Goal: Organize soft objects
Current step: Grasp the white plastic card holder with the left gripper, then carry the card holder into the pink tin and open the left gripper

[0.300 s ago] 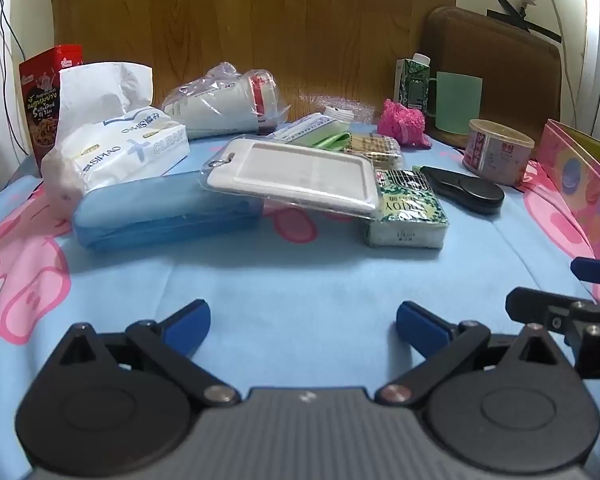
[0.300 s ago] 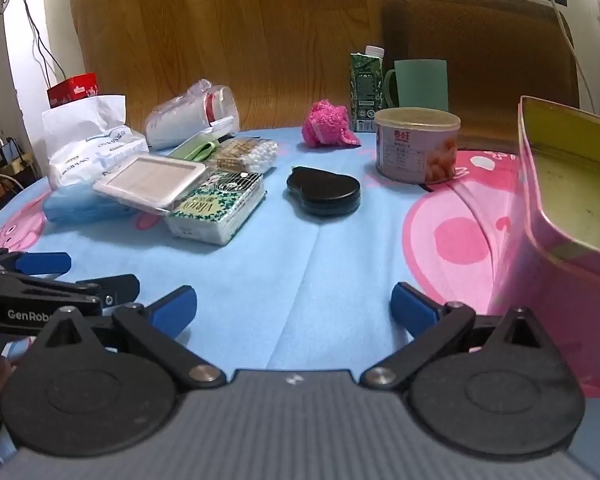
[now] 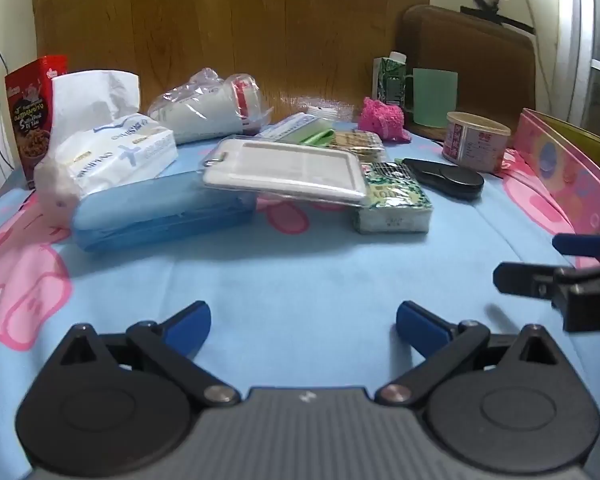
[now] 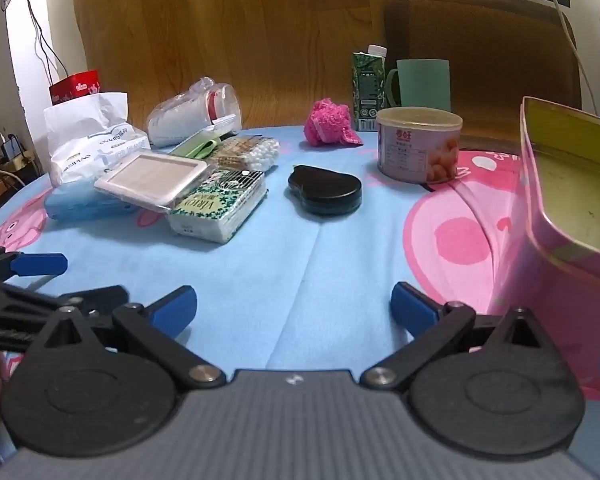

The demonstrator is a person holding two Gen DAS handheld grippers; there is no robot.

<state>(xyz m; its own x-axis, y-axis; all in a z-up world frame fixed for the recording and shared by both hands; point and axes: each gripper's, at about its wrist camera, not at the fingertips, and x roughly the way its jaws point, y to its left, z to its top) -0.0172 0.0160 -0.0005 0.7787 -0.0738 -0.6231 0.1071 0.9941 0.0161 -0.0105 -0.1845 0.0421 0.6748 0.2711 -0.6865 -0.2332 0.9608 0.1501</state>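
Soft items lie at the back left of the blue cartoon cloth: a white tissue pack (image 3: pixel 112 152) on a blue wipes pack (image 3: pixel 160 208), a green tissue pack (image 3: pixel 396 204) (image 4: pixel 220 208), and a pink fluffy cloth (image 3: pixel 382 118) (image 4: pixel 328 122). An open pink tin box (image 4: pixel 572 208) stands at the right. My left gripper (image 3: pixel 302 320) hovers open over bare cloth in front of the packs. My right gripper (image 4: pixel 292 306) is open too, beside the tin. Each one shows at the edge of the other's view: the right gripper (image 3: pixel 548 260), the left gripper (image 4: pixel 68 280).
A clear-packed white tray (image 3: pixel 284 172) rests across the blue and green packs. A black case (image 4: pixel 324 196), a round can (image 4: pixel 420 144), a cotton swab pack (image 4: pixel 248 152), bagged paper cups (image 3: pixel 208 104), a green carton and mug (image 4: pixel 420 84) stand behind. A wooden wall closes the back.
Barely anything: the scene in the left wrist view has drifted slightly left. Both grippers stay open and the objects have not moved.
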